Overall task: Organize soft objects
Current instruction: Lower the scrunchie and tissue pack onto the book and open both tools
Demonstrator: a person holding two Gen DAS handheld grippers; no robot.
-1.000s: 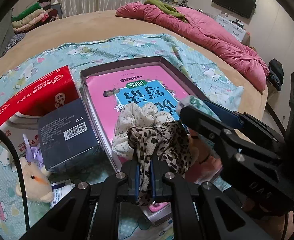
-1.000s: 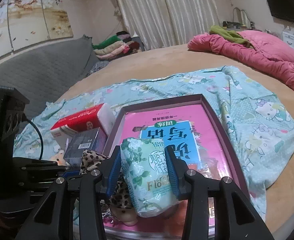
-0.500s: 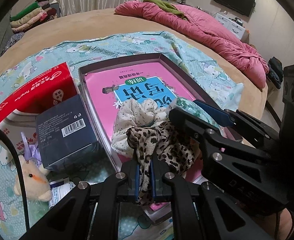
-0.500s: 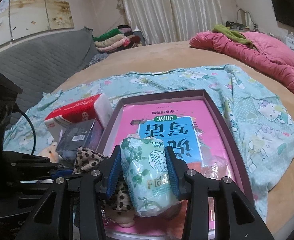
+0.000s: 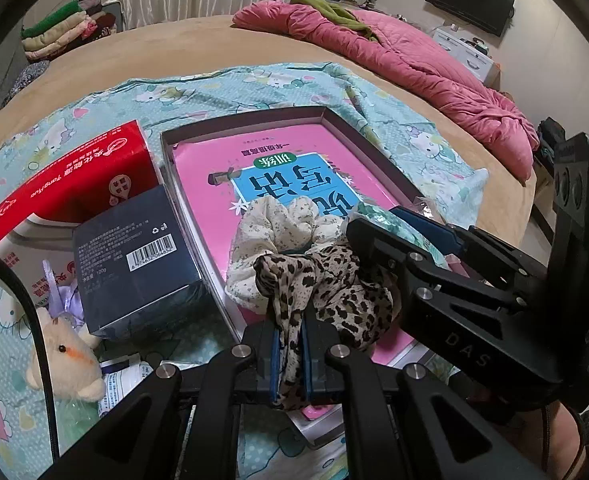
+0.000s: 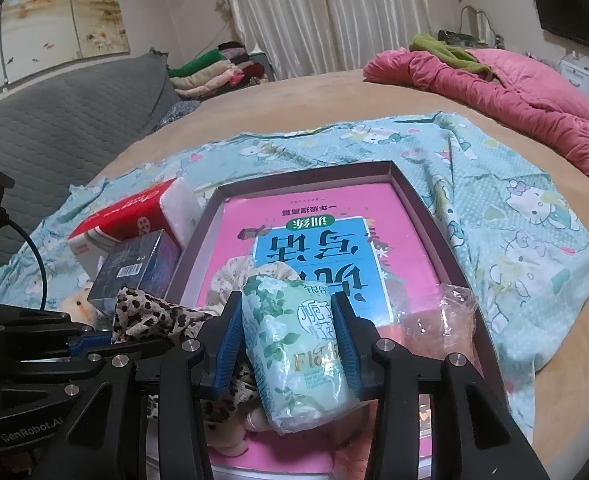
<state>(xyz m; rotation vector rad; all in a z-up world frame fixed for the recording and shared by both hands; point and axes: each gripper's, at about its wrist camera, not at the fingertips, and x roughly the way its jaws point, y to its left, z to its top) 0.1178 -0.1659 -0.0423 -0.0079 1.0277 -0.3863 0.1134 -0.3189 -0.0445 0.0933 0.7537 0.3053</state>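
My left gripper (image 5: 289, 354) is shut on a leopard-print scrunchie (image 5: 334, 284) and holds it over the near left part of the shallow box (image 5: 250, 120). A cream floral scrunchie (image 5: 282, 220) lies in the box just beyond it. My right gripper (image 6: 290, 344) is shut on a pale green floral tissue pack (image 6: 298, 344) above the box's near end; the box also shows in the right wrist view (image 6: 434, 216). A pink and blue book (image 6: 318, 240) lines the box bottom. The right gripper (image 5: 410, 236) crosses the left wrist view at right.
A red tissue box (image 5: 66, 188) and a dark blue box (image 5: 134, 264) stand left of the shallow box. A small plush toy (image 5: 62, 356) lies near left. A clear plastic wrapper (image 6: 446, 316) sits in the box's right side. A pink quilt (image 5: 414, 64) lies far right.
Both grippers have shifted slightly forward over the box, still holding their items. The cream scrunchie shows more fully beyond the leopard one.
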